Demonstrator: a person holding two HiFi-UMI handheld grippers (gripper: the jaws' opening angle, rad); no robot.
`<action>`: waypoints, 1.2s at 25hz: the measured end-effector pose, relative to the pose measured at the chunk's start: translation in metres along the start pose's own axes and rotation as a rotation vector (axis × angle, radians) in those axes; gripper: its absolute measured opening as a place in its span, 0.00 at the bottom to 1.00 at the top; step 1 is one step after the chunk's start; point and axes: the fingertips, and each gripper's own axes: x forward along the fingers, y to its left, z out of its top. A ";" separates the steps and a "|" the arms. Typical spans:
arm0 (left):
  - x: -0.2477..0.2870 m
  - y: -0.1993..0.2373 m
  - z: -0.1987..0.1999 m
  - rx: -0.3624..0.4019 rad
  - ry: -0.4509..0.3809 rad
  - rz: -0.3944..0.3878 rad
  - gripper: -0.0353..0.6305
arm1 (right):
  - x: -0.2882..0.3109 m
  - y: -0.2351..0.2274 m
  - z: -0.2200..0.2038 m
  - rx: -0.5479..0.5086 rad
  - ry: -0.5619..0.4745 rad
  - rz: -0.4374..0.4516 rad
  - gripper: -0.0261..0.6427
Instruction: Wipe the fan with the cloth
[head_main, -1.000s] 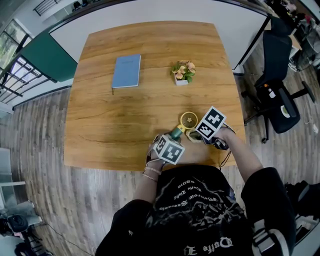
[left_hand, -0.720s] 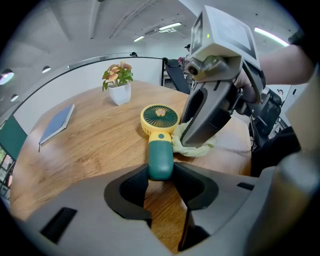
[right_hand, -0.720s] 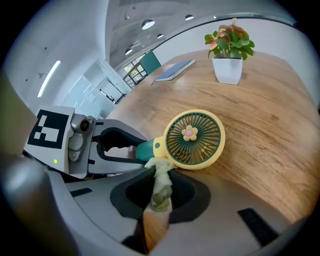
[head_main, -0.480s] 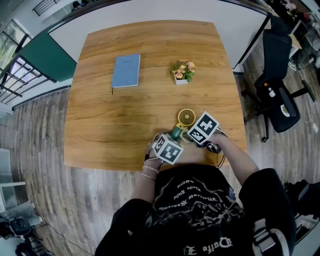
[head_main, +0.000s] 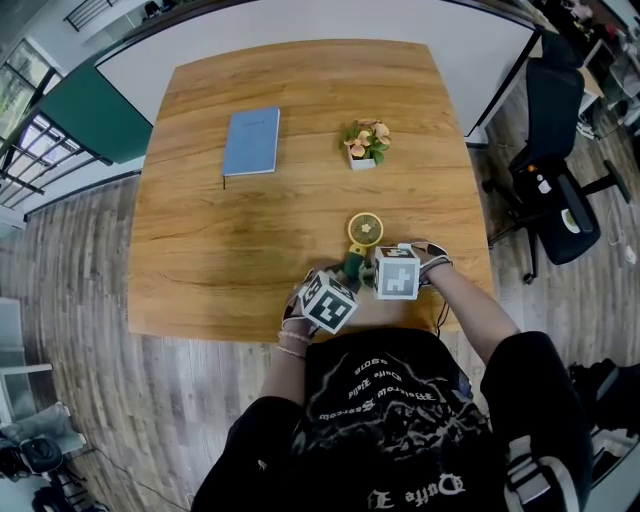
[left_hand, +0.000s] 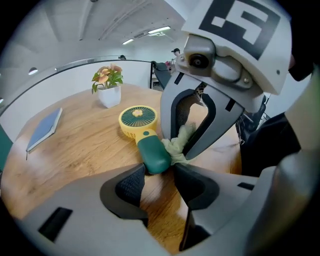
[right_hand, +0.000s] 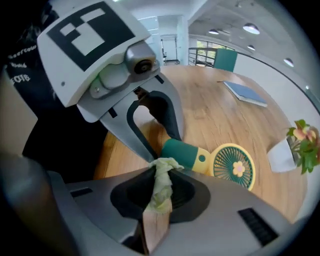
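A small hand fan lies on the wooden table (head_main: 220, 260), its yellow round head (head_main: 364, 228) pointing away and its green handle (head_main: 352, 265) toward me. My left gripper (left_hand: 159, 172) is shut on the end of the green handle (left_hand: 153, 154). My right gripper (right_hand: 161, 175) is shut on a bunched pale yellow-green cloth (right_hand: 160, 186). In the left gripper view the cloth (left_hand: 181, 145) touches the right side of the handle, just below the fan head (left_hand: 137, 119). Both marker cubes sit side by side near the table's front edge, partly hiding the handle in the head view.
A blue notebook (head_main: 251, 141) lies at the far left of the table, and a small white pot of flowers (head_main: 366, 145) stands beyond the fan. A black office chair (head_main: 555, 190) stands off the table's right side. The table's near edge is right under my hands.
My right gripper has rolled and slid left with the cloth, from beside the fan head to the handle. The fan head has shifted slightly away and left. The left gripper has stayed put.
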 end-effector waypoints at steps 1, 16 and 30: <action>-0.001 -0.002 0.000 0.001 -0.007 -0.011 0.34 | -0.001 0.004 -0.001 -0.025 0.005 0.015 0.14; 0.006 0.023 0.036 -0.318 -0.067 0.042 0.53 | -0.035 0.011 -0.068 0.536 -0.324 -0.088 0.14; 0.022 0.054 0.044 -0.418 0.108 0.152 0.36 | -0.043 -0.005 -0.084 0.764 -0.475 -0.217 0.14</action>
